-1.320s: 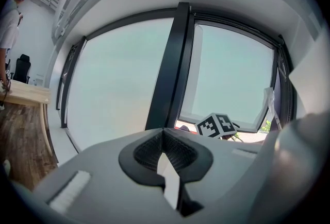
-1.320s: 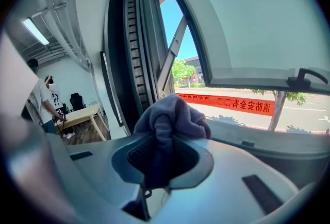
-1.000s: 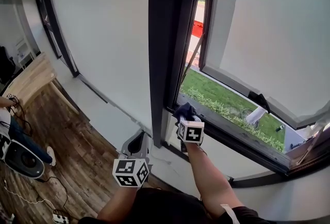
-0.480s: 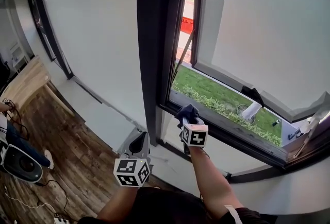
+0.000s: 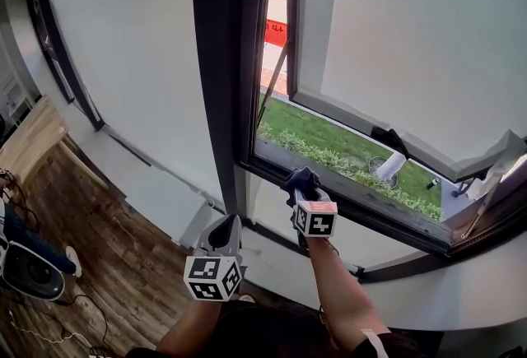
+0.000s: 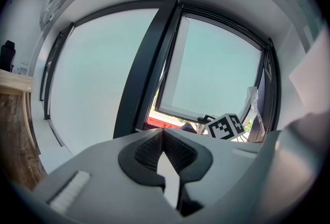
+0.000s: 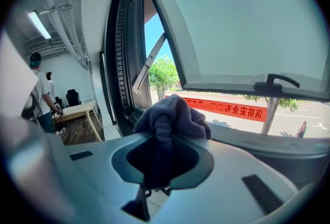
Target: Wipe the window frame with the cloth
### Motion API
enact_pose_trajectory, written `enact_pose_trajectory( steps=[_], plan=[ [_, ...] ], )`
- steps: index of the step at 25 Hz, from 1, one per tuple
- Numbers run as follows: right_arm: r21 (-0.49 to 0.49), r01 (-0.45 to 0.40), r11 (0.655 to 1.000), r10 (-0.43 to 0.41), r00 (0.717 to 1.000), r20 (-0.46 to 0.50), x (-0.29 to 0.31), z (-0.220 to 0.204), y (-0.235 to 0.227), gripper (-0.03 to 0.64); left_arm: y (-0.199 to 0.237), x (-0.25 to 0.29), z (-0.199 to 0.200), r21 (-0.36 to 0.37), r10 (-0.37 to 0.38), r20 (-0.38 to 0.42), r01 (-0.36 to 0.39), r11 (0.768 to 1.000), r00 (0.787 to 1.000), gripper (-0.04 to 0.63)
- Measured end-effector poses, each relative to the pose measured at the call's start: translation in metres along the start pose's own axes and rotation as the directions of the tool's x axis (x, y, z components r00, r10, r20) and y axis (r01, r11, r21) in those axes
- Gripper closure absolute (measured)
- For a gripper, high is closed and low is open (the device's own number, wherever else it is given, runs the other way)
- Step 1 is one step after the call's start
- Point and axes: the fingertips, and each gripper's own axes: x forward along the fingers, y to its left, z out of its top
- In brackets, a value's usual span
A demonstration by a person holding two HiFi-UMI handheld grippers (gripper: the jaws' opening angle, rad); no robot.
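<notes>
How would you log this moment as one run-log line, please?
right gripper: shut on cloth | cloth: at lower window frame | left gripper: shut, empty, held low

An open-plan office or studio room.
Tall panes in a dark window frame [image 5: 221,60] line the wall above a wood-plank floor [image 5: 115,241]. A wooden table [image 7: 77,110] and a black office chair [image 7: 73,97] stand under bare ceiling pipes [image 7: 64,22] and a strip light [image 7: 40,24]. A speaker [image 5: 29,270] and cables [image 5: 45,322] lie on the floor.
</notes>
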Motion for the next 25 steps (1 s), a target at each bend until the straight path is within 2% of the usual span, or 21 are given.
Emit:
enact_pose_trajectory(
  steps=[6, 11, 17, 25],
  plan=[
    [0.011, 0.003, 1.000, -0.003, 1.000, -0.007, -0.012, -0.005, -0.014, 0.551, -0.015, 0.003, -0.004, 0.005, -0.031, -0.011, 0.031, 1.000, 0.999, 0.588],
    [-0.019, -0.022, 1.000, 0.021, 0.999, -0.042, -0.016, -0.007, -0.018, 0.551, -0.019, 0.005, -0.010, 0.006, -0.039, -0.028, 0.040, 0.999, 0.999, 0.588],
    [-0.063, 0.001, 0.998, -0.004, 0.999, -0.038, -0.023, -0.011, -0.024, 0.551, -0.028, 0.008, -0.013, 0.018, -0.058, -0.044, 0.059, 0.998, 0.997, 0.588],
    [-0.065, 0.010, 0.998, -0.013, 0.999, -0.050, -0.035, -0.017, -0.037, 0.551, -0.038, 0.015, -0.021, 0.024, -0.092, -0.072, 0.094, 0.995, 0.993, 0.588]
  ],
)
